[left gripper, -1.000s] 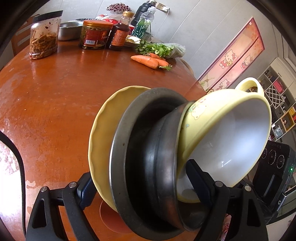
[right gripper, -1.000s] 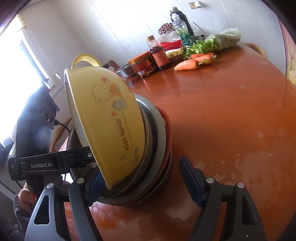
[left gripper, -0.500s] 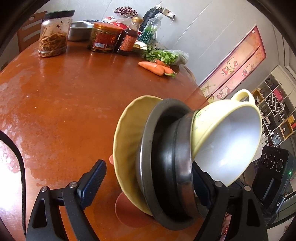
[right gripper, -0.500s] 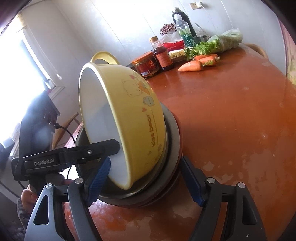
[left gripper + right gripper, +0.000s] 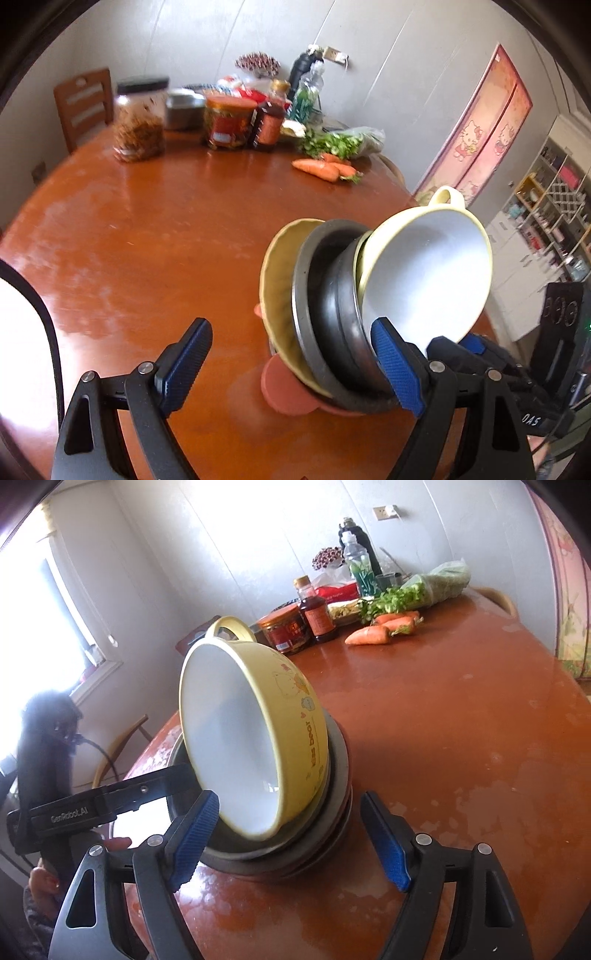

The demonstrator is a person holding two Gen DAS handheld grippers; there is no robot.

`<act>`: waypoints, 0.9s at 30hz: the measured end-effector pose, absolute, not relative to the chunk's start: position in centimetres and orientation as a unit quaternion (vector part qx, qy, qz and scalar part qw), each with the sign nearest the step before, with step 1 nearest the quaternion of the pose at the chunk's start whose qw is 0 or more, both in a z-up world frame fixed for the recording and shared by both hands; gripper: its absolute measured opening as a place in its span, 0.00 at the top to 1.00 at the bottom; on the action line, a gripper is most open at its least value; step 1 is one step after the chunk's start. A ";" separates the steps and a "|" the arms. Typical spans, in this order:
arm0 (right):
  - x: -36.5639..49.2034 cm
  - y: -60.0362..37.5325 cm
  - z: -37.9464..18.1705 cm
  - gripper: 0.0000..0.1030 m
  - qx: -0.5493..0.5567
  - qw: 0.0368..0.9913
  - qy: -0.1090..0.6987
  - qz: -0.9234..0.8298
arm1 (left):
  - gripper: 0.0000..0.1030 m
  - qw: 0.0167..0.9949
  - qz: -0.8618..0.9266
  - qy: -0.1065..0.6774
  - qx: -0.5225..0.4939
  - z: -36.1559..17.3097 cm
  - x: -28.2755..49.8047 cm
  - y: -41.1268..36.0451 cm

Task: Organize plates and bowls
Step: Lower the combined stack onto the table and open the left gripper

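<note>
A yellow bowl [image 5: 424,273] with a white inside and a loop handle lies tipped on its side against a stack: a dark steel bowl [image 5: 340,314], a steel plate [image 5: 306,280], a yellow plate [image 5: 275,288] and a red plate [image 5: 280,391] underneath. My left gripper [image 5: 290,365] is open, its right finger against the stack's near side and its left finger far off. In the right wrist view the yellow bowl [image 5: 236,746] leans on the steel rims [image 5: 340,775]. My right gripper [image 5: 288,838] straddles the stack's base with its jaws opening and a gap at the right pad.
The brown round table [image 5: 147,240] carries jars, bottles, greens and carrots [image 5: 321,168] along its far edge. A wooden chair [image 5: 83,103] stands behind it. Shelves fill the right wall. A person's hand [image 5: 40,882] holds the left gripper's handle.
The left gripper drew back and up, so the stack looks smaller and sits further right. The yellow bowl tipped over and now shows its white inside to the right camera. The right jaws widened.
</note>
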State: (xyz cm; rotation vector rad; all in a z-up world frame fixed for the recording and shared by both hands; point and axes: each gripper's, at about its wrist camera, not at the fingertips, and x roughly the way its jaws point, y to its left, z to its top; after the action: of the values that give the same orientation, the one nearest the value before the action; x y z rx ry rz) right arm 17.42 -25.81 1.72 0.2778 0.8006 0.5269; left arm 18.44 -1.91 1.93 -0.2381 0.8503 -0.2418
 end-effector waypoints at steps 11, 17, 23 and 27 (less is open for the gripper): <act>12.9 -26.6 2.2 0.20 0.089 0.911 0.348 0.204 | 0.15 0.918 -0.075 0.381 -0.073 2.0 12.9 -3.0; 11.0 -26.7 1.8 0.20 0.084 0.913 0.345 0.202 | 0.15 0.915 -0.060 0.388 -0.089 0.6 10.8 -3.1; 9.1 -26.3 1.2 0.20 0.078 0.912 0.347 0.205 | 0.15 0.914 -0.046 0.398 -0.072 -0.6 8.5 -4.4; 7.8 -26.1 0.8 0.20 0.055 0.919 0.340 0.194 | 0.15 0.914 -0.040 0.399 -0.061 -0.9 7.7 -4.8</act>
State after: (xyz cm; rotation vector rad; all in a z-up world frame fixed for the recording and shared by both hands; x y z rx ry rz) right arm 7.79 -26.13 0.84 0.1134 0.6989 0.3997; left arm 7.66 -4.82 -0.89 -0.1253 0.8224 -0.0818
